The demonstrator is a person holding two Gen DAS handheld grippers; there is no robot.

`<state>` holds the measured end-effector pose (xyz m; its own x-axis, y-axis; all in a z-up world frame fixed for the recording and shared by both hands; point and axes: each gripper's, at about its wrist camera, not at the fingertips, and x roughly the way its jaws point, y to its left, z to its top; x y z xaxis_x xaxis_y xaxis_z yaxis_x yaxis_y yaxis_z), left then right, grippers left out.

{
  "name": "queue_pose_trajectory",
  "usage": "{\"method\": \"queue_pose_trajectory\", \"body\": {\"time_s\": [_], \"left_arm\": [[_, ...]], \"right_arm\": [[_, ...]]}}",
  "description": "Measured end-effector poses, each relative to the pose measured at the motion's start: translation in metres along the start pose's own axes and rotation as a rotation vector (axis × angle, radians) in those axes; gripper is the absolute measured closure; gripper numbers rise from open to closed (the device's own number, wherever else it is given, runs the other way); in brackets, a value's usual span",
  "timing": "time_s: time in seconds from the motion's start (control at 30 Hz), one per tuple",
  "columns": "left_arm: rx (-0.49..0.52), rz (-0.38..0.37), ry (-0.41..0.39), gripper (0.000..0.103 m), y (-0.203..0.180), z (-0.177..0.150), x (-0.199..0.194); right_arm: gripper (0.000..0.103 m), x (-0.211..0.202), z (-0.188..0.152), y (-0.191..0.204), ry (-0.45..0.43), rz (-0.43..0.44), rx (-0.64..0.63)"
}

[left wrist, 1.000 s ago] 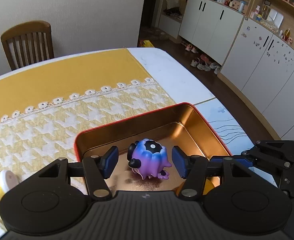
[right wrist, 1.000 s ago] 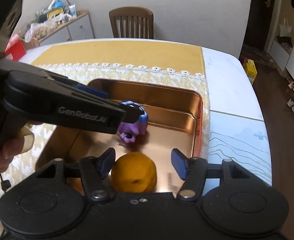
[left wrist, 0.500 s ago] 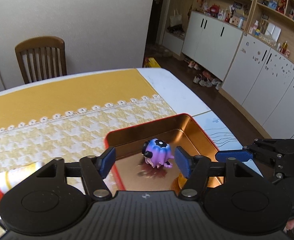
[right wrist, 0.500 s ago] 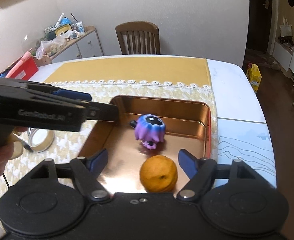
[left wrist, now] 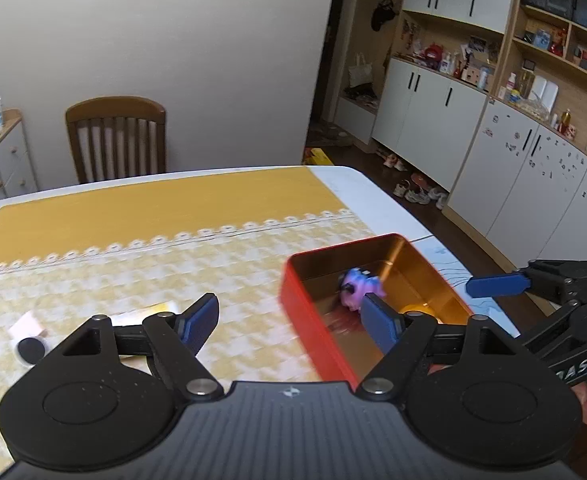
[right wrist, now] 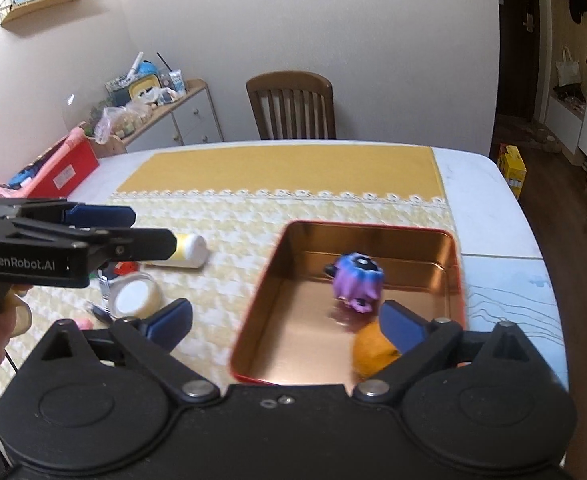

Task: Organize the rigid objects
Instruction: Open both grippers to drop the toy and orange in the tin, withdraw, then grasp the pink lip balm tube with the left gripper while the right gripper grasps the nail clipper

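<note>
A red tin (right wrist: 459, 276) with a gold inside sits on the yellow tablecloth; it also shows in the left wrist view (left wrist: 313, 320). A purple toy (right wrist: 356, 282) (left wrist: 358, 285) and an orange (right wrist: 373, 354) lie inside it. My left gripper (left wrist: 291, 322) is open and empty, above the tin's left wall; it also shows in the right wrist view (right wrist: 131, 226). My right gripper (right wrist: 285, 326) is open and empty over the tin's near end. A white tube (right wrist: 187, 251) and a round jar (right wrist: 135, 300) lie left of the tin.
A wooden chair (right wrist: 291, 106) stands at the table's far side. A red box (right wrist: 59, 170) sits at the table's left edge. White cabinets (left wrist: 473, 140) line the right wall. A small white item (left wrist: 29, 336) lies at the near left.
Both grippers have pulled back and moved left, away from the tin. The toy and orange stay in the tin. More of the tablecloth and the loose items now show.
</note>
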<state>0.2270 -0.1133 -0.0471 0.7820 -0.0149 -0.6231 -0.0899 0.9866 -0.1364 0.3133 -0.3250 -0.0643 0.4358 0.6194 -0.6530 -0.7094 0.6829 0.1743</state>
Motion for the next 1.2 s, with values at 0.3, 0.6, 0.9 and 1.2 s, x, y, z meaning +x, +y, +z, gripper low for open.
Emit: {"method": "queue_pose_trajectory", "body": {"time_s": [0.3,0.6,0.9,1.2], "left_arm": [[-0.020,0.061,-0.038,0.019,0.066,-0.023,-0.041],[-0.067,0.114,-0.022,0.019,0.137,-0.046,-0.062],[-0.035,0.127,0.016,0.019,0.183,-0.083,-0.068],[0.081,0.107,0.066,0.019,0.183,-0.125,-0.057]], "right_arm": [[0.000,0.010,-0.005,0.061,0.002,0.000,0.010],[0.000,0.025,-0.013,0.119,-0.001,0.005,0.014],[0.000,0.055,-0.018,0.157,0.048,-0.006,0.026],[0.001,0.097,-0.023,0.192,0.116,-0.025,0.025]]}}
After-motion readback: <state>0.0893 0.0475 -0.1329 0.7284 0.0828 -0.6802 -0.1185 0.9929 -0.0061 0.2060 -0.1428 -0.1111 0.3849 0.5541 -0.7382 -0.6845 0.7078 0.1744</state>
